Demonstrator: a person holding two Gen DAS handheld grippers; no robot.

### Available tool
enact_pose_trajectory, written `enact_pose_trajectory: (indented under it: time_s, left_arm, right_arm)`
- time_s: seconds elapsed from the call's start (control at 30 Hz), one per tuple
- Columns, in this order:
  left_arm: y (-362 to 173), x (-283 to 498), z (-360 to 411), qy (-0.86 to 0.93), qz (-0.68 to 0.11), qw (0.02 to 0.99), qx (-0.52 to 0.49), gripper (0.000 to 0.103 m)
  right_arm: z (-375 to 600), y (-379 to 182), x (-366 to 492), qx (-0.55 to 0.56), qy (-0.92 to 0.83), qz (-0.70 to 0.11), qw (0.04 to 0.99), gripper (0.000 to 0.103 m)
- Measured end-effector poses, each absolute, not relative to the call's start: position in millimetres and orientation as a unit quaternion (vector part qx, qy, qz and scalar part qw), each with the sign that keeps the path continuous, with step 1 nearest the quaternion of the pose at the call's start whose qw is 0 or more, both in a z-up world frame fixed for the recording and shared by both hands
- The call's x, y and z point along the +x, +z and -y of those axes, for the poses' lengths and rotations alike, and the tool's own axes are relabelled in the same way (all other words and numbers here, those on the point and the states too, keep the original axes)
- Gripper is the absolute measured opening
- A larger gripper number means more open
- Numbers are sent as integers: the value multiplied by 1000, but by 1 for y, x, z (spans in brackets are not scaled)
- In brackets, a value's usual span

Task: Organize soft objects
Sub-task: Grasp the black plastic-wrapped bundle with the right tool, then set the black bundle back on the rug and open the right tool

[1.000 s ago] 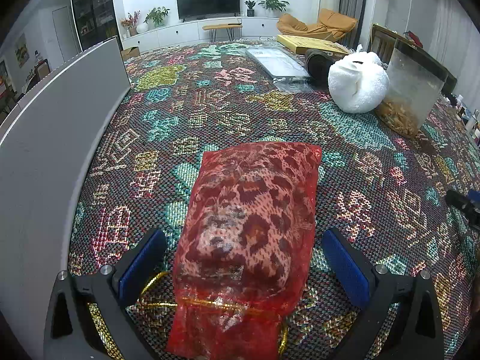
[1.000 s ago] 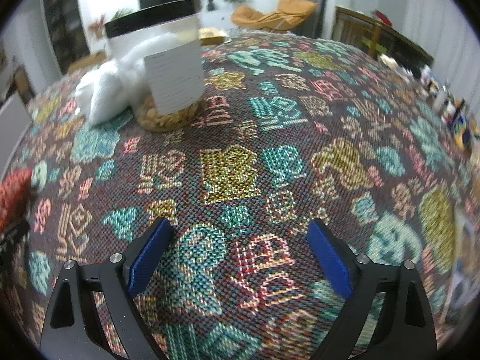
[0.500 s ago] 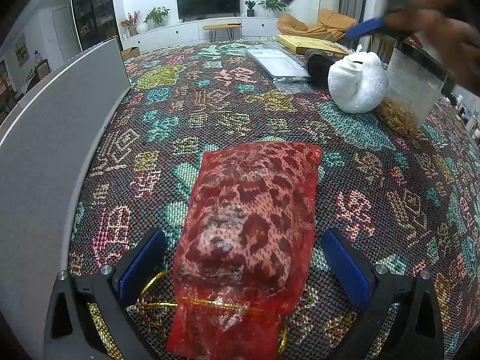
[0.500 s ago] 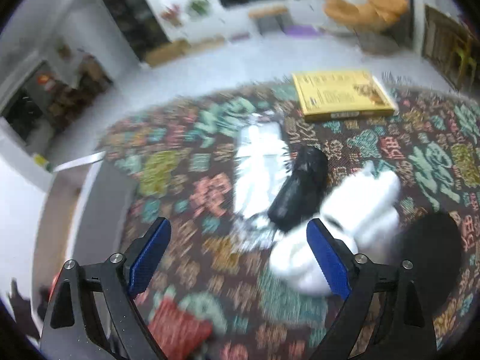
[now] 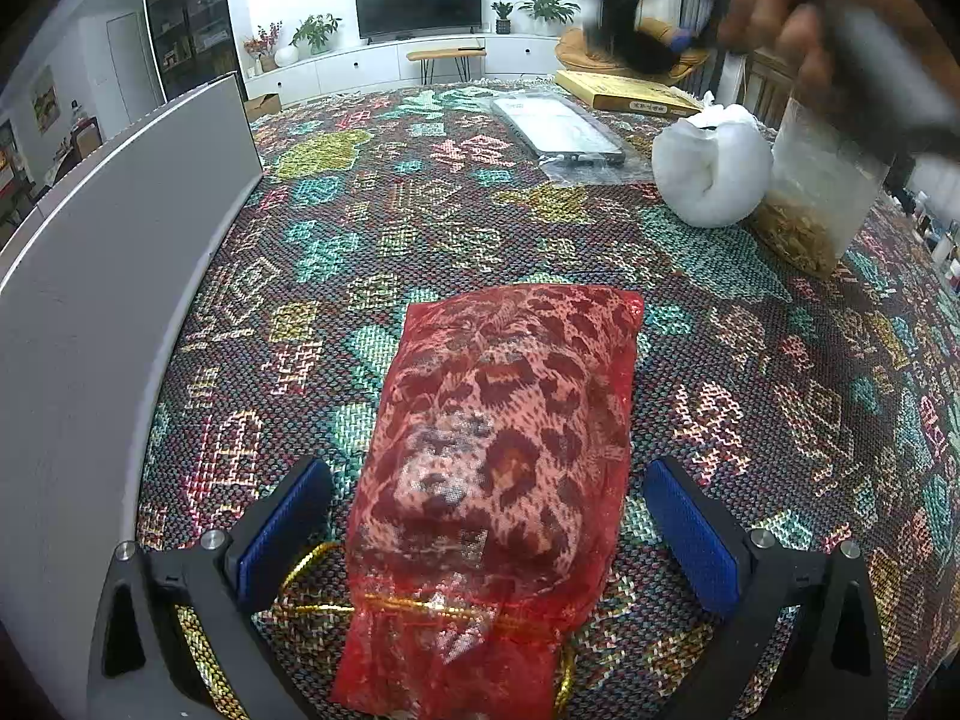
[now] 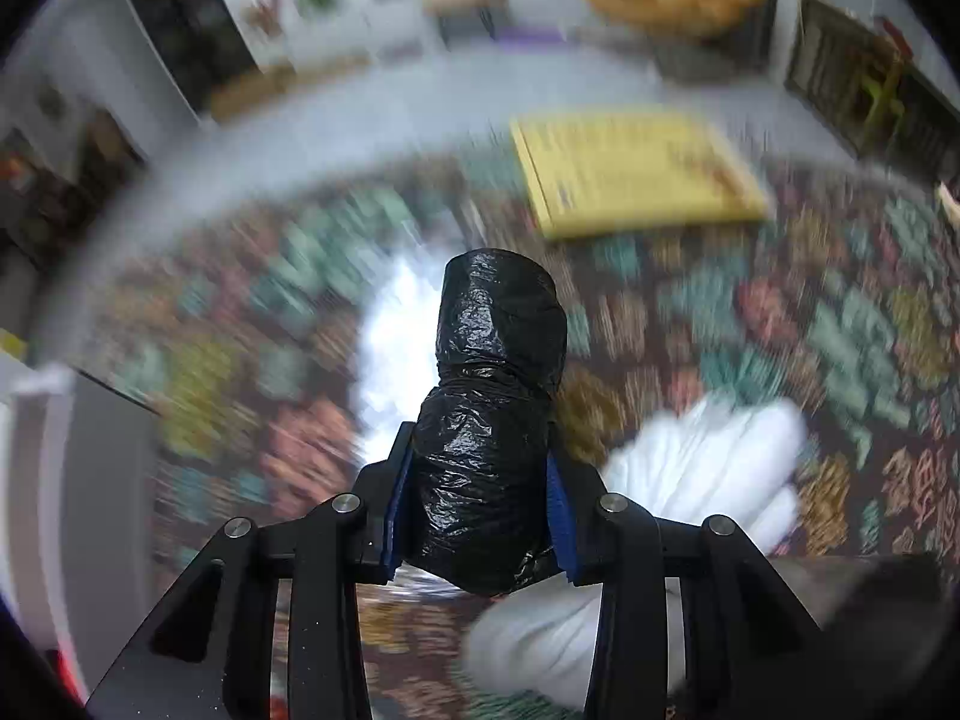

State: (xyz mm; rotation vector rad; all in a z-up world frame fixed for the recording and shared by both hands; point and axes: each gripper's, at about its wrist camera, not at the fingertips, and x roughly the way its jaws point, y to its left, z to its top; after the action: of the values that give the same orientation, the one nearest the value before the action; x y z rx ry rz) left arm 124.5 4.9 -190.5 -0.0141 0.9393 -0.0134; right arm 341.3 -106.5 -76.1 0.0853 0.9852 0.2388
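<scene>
A red mesh bag (image 5: 504,420) with leopard-print cloth inside lies on the patterned tablecloth. My left gripper (image 5: 483,480) stands open around its near end, and the blue pads do not touch it. My right gripper (image 6: 480,498) is shut on a black plastic-wrapped bundle (image 6: 501,330) and holds it above the table. Below it lies a white soft bundle (image 6: 690,468). In the left wrist view that white bundle (image 5: 711,174) sits at the far right, with a blurred hand (image 5: 780,12) and the black bundle (image 5: 636,30) above it.
A clear plastic container (image 5: 822,192) with brownish contents stands beside the white bundle. A flat clear packet (image 5: 564,129) and a yellow box (image 5: 624,93) lie at the far side. A grey board (image 5: 108,276) runs along the left edge.
My right gripper swung over to the black bundle, shut on it and lifted it from beside the white bundle. My left gripper and the red bag have not moved.
</scene>
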Motion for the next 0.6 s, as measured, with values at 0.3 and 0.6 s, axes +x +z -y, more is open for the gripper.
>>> enact_pose_trajectory:
  time_s: [0.3, 0.6]
  left_arm:
    - [-190, 125, -5, -6, -453, 892, -7, 103]
    - [-190, 124, -5, -6, -452, 892, -7, 103]
  right_arm:
    - [214, 19, 250, 28, 84, -379, 921, 40]
    - [323, -143, 239, 44, 7, -477, 878, 42]
